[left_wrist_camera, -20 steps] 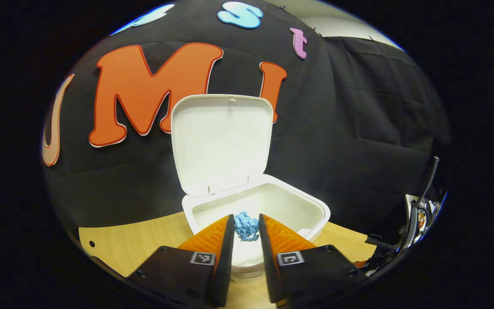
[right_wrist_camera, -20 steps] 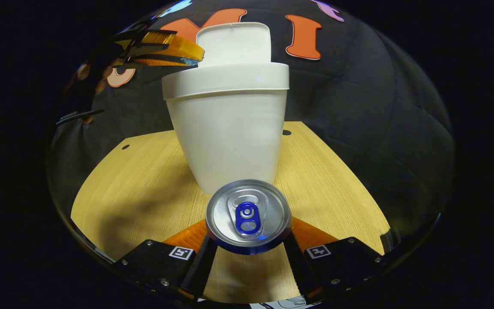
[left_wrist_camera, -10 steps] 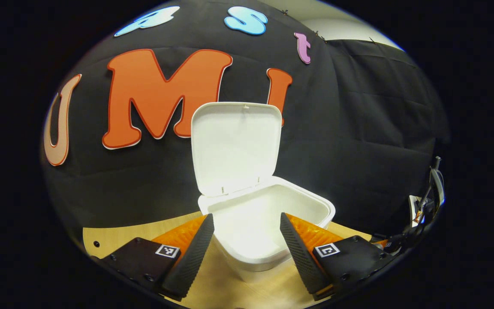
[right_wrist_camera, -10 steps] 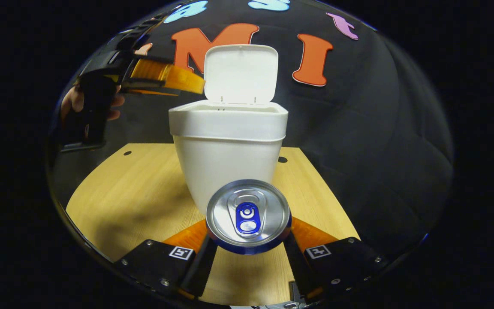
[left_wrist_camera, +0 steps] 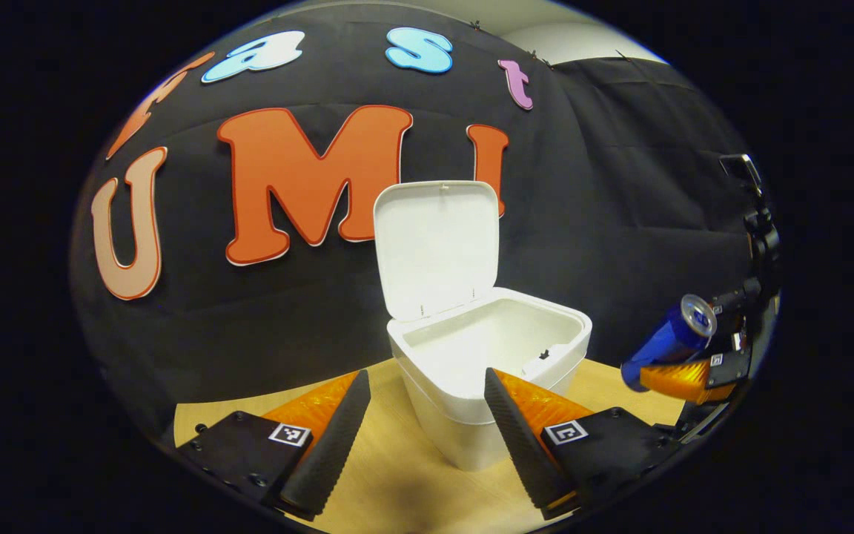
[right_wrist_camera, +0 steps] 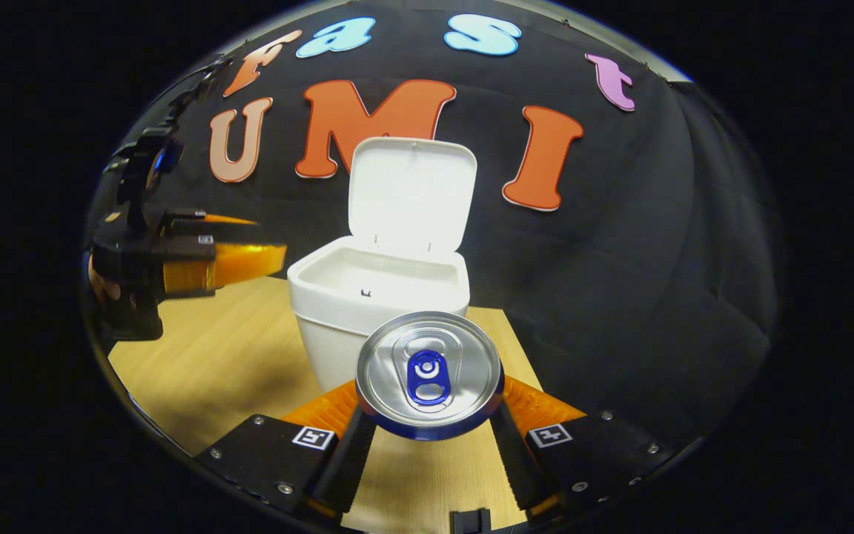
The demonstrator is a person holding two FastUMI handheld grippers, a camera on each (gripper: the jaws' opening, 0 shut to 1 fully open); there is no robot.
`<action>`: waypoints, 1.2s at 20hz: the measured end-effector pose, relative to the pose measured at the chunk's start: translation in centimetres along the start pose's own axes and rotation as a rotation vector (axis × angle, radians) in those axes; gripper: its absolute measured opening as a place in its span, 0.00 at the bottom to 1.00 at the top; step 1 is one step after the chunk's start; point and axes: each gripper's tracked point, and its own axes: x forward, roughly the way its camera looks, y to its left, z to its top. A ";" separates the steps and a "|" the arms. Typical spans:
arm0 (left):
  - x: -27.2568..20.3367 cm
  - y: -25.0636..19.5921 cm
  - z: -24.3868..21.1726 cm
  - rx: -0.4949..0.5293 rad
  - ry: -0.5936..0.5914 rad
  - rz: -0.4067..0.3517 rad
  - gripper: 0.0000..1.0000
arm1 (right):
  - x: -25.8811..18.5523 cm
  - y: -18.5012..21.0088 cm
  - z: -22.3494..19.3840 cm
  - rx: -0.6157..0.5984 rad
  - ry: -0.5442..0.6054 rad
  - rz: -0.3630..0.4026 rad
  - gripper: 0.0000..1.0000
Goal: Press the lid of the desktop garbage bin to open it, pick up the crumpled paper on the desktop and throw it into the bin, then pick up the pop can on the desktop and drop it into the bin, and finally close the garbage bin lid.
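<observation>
standing open-lidded, bin (right_wrist_camera: 379, 293) faces can (right_wrist_camera: 429, 374) clamped by right hand-held gripper (right_wrist_camera: 431, 434).

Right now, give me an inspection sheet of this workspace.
Surface: light wooden desktop, small holes near its edges.
Job's things: white plastic desktop bin, lid upright and open; blue aluminium pop can held off the desktop, in front of the bin.
Clutter: nothing seen.
Tongs: left tongs open, holding nothing, beside the bin; right tongs shut on the can.
Cables: nothing seen.
Surroundings: black cloth booth wall behind the bin.
</observation>
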 end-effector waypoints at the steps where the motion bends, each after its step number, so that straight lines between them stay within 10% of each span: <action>1: -0.5 0.4 -0.2 -0.004 0.001 0.011 0.99 | 0.0 0.1 0.9 -0.003 -0.011 0.005 0.80; 24: -12.8 9.5 -8.7 -0.105 0.111 0.418 0.99 | 8.6 2.1 12.2 0.024 -0.149 0.148 0.80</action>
